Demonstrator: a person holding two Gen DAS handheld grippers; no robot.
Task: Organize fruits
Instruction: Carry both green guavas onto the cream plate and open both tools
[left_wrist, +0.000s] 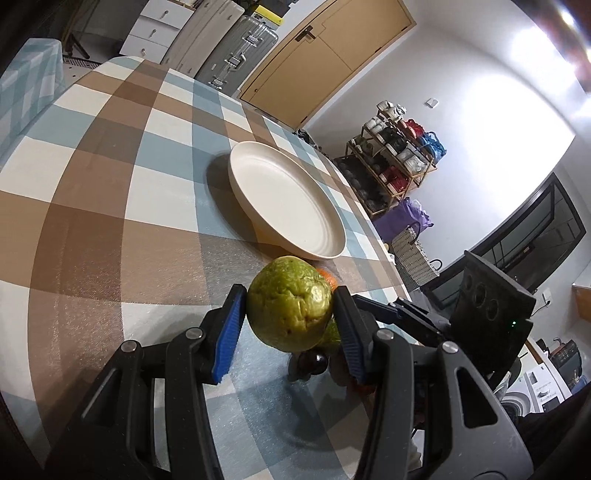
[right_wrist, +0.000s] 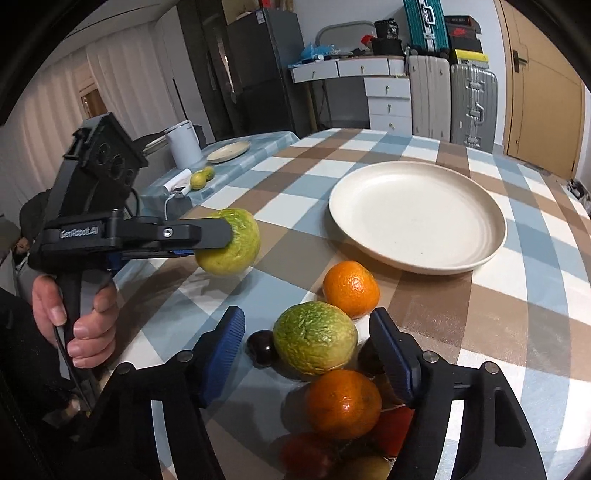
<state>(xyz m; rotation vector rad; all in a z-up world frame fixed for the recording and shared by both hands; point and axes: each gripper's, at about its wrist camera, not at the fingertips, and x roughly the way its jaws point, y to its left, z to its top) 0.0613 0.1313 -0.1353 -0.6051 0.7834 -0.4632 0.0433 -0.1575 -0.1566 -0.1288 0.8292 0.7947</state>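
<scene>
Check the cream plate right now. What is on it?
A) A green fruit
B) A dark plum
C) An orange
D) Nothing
D: the cream plate is bare in both views; one green fruit is clamped in the left gripper above the table, the rest lie short of the plate.

Both views are bright and evenly lit indoors. In the left wrist view a blown-out white glare (left_wrist: 517, 122) washes over the far wall at upper right, with flare near the corner. The plate (left_wrist: 284, 199) casts a soft shadow to its left on the checked surface (left_wrist: 110, 184). Fisheye distortion bends straight lines strongly, and dark vignetting rounds the corners. In the right wrist view the nearest fruit (right_wrist: 332, 454) at the bottom edge looks soft and blurred.
</scene>
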